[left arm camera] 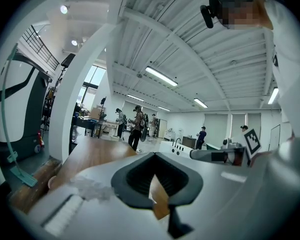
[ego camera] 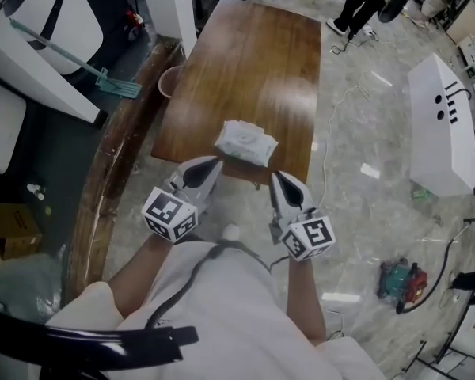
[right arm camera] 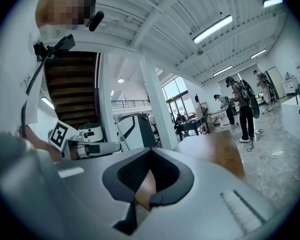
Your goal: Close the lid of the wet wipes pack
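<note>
The wet wipes pack (ego camera: 246, 142), white and crinkly, lies on the wooden table (ego camera: 253, 62) close to its near edge. Its top looks rumpled, and I cannot tell how the lid stands. My left gripper (ego camera: 214, 163) is just short of the pack's near left corner, apart from it, with its jaws together and nothing in them. My right gripper (ego camera: 275, 177) sits off the pack's near right corner, also shut and empty. Both point roughly level along the table. In the left gripper view (left arm camera: 154, 157) and the right gripper view (right arm camera: 150, 151) the pads meet, with only table wood showing behind.
A long white machine (ego camera: 443, 125) stands on the marble floor at right, with a green power tool (ego camera: 402, 279) and cables nearer. A pale pot (ego camera: 170, 79) sits at the table's left edge. A curved wooden kerb (ego camera: 111, 172) runs along the left. People stand far off.
</note>
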`<control>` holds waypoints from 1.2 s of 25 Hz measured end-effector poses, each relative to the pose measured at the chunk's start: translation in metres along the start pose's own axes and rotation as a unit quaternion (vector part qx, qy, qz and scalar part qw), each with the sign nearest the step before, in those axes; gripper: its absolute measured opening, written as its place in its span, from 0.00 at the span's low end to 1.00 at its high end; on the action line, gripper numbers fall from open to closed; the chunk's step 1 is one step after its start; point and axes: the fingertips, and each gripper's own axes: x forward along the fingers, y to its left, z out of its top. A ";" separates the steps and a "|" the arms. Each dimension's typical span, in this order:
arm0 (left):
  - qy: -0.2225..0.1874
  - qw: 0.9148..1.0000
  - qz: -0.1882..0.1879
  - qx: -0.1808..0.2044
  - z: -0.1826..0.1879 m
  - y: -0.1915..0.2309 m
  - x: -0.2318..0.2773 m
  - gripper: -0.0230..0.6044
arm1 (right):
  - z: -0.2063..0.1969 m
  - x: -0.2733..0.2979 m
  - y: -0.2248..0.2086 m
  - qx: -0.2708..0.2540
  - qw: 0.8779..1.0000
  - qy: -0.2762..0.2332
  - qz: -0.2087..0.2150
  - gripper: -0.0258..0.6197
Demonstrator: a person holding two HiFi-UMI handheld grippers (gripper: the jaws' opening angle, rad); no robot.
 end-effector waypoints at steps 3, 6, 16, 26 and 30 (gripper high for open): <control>0.004 1.000 0.010 -0.003 -0.004 0.004 0.009 0.04 | -0.002 0.005 -0.011 -0.001 1.000 0.008 0.011 0.05; 0.010 1.000 0.016 -0.006 -0.009 0.008 0.017 0.04 | -0.004 0.006 -0.022 0.001 1.000 0.011 0.014 0.05; 0.030 0.999 0.010 -0.014 -0.023 0.028 0.033 0.04 | -0.033 0.017 -0.041 0.017 0.999 0.044 -0.005 0.05; 0.065 0.997 -0.043 -0.012 -0.048 0.051 0.058 0.04 | -0.060 0.055 -0.063 0.016 0.997 0.058 -0.041 0.05; 0.079 0.995 -0.056 -0.017 -0.062 0.063 0.070 0.04 | -0.066 0.068 -0.075 0.008 0.996 0.066 -0.056 0.05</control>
